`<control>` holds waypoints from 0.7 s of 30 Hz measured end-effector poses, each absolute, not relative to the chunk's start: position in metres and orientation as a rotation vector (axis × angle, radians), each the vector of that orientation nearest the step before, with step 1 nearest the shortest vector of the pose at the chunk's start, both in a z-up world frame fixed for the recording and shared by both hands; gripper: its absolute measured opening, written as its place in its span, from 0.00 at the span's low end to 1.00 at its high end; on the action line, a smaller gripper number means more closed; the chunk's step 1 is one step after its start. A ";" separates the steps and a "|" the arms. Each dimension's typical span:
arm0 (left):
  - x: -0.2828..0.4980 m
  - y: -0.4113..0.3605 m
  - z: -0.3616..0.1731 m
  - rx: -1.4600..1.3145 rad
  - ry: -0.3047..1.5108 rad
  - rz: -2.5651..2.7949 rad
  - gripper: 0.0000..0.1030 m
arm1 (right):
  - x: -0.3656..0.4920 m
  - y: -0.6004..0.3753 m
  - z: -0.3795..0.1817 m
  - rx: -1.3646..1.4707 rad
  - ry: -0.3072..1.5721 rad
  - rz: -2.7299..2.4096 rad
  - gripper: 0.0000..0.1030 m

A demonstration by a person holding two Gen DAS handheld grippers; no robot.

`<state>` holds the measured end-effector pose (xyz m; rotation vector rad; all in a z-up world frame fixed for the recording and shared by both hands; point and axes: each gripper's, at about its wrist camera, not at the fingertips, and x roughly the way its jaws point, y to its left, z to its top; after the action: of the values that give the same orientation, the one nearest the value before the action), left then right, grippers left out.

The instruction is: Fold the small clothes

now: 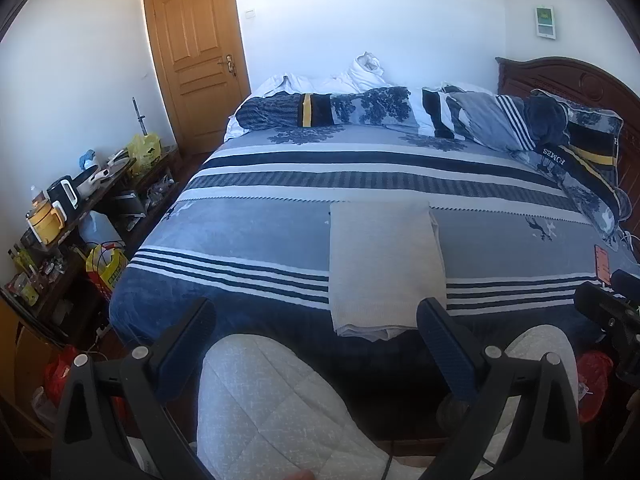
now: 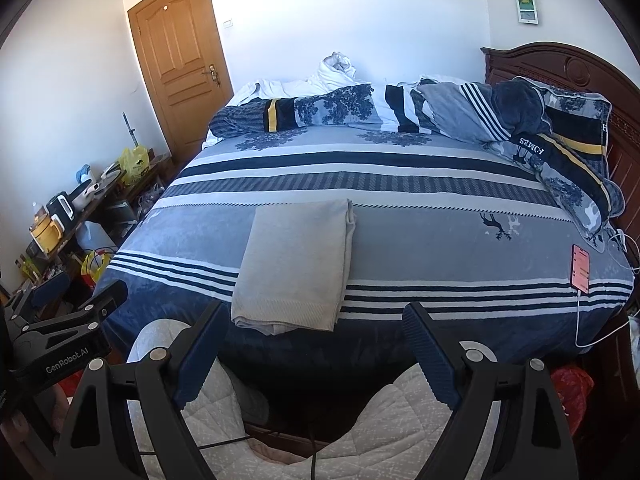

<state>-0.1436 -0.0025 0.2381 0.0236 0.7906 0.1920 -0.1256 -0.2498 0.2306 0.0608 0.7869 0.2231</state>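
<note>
A beige knitted garment lies folded in a neat long rectangle on the striped blue bed, its near end at the front edge. It also shows in the right wrist view. My left gripper is open and empty, held back off the bed, with the garment's near end between its fingertips in the view. My right gripper is open and empty, also back from the bed edge, right of the garment. The left gripper's body shows at the left of the right wrist view.
The person's quilted white knees are below the grippers. A pink phone on a cable lies at the bed's right edge. Rumpled bedding and pillows are piled at the back. A cluttered low table stands at the left, near a wooden door.
</note>
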 end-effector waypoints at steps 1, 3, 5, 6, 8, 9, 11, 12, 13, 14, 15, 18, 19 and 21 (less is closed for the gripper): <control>-0.144 -0.003 0.238 0.025 0.789 0.193 0.97 | -0.125 -0.250 0.230 0.060 0.787 0.224 0.89; -0.145 -0.003 0.239 0.025 0.787 0.195 0.97 | -0.124 -0.251 0.230 0.058 0.788 0.226 0.89; -0.144 -0.003 0.239 0.023 0.789 0.193 0.97 | -0.122 -0.252 0.229 0.057 0.789 0.227 0.89; -0.144 -0.003 0.238 0.020 0.791 0.191 0.97 | -0.122 -0.252 0.229 0.056 0.789 0.228 0.89; -0.145 -0.003 0.238 0.012 0.797 0.187 0.97 | -0.123 -0.251 0.229 0.057 0.790 0.226 0.89; -0.145 -0.004 0.239 0.013 0.798 0.187 0.97 | -0.122 -0.252 0.229 0.056 0.791 0.228 0.89; -0.145 -0.005 0.239 0.012 0.799 0.187 0.97 | -0.123 -0.251 0.229 0.056 0.791 0.227 0.89; -0.145 -0.005 0.239 0.011 0.799 0.185 0.97 | -0.123 -0.251 0.229 0.056 0.791 0.226 0.89; -0.145 -0.004 0.239 0.011 0.799 0.185 0.97 | -0.124 -0.251 0.229 0.057 0.791 0.227 0.89; -0.145 -0.005 0.239 0.013 0.798 0.186 0.97 | -0.124 -0.250 0.229 0.057 0.790 0.226 0.89; -0.145 -0.004 0.239 0.016 0.796 0.187 0.97 | -0.124 -0.251 0.229 0.056 0.790 0.226 0.89; -0.144 -0.003 0.239 0.019 0.797 0.185 0.97 | -0.124 -0.250 0.229 0.057 0.790 0.226 0.89; -0.144 -0.004 0.239 0.018 0.797 0.186 0.97 | -0.125 -0.250 0.229 0.056 0.790 0.226 0.89; -0.144 -0.004 0.239 0.020 0.796 0.187 0.97 | -0.124 -0.250 0.229 0.055 0.791 0.225 0.89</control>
<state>-0.1439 -0.0043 0.2388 0.0198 0.7957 0.1869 -0.1244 -0.2503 0.2286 0.0546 0.7914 0.2253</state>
